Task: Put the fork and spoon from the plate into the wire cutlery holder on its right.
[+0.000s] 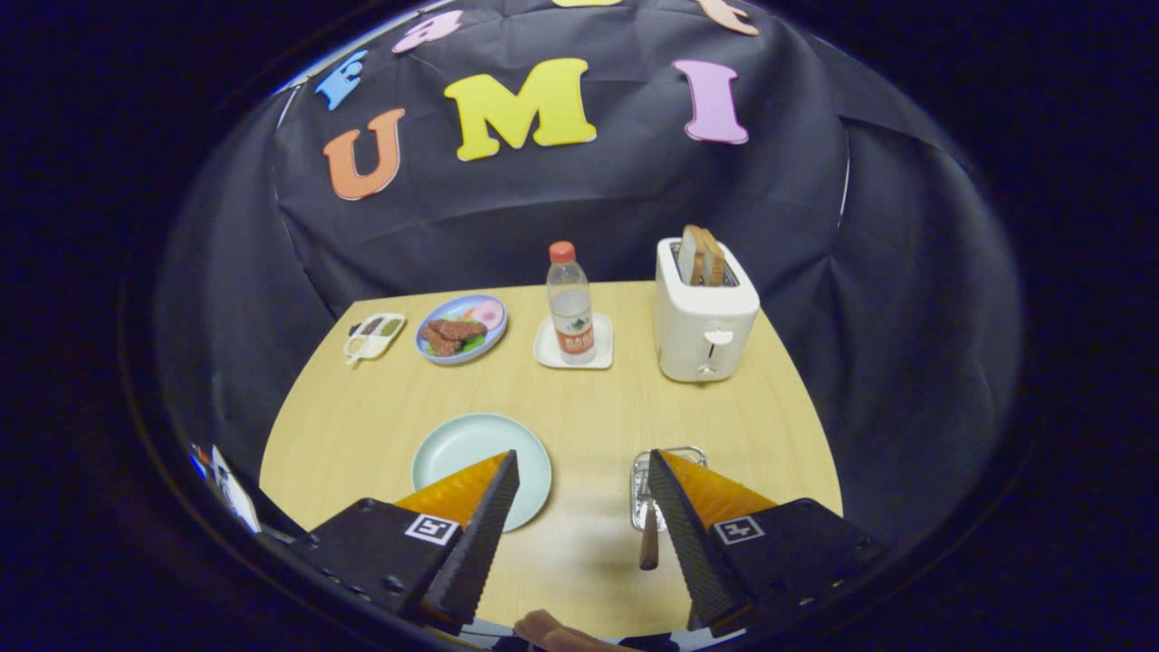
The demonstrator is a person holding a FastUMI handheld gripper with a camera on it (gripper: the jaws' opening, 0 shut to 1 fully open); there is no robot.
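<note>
The tool [582,471] hangs above the near edge of the bench [579,398], tipped down toward it, with its two fingers spread wide apart and nothing between them but bare wood. The left finger overlaps the near right part of a pale green plate [462,453], which lies empty near the front edge, left of centre. The right finger covers part of the wire cutlery holder [645,489], which sits just right of the plate; a wooden handle [649,543] sticks out of the holder toward the front edge, beside the inner face of the right finger. Whether this is the fork or the spoon cannot be told, and the rest of the holder's contents is hidden by the finger. A fingertip of the person's hand [552,631] shows below the fingers at the bench's front edge.

Toward the back edge stand a white toaster [704,317] with bread slices in it at the right, a bottle [570,308] on a small white tray [598,349] in the middle, a blue plate of food [462,328] left of it, and a small divided dish [373,335] near the back left corner.
</note>
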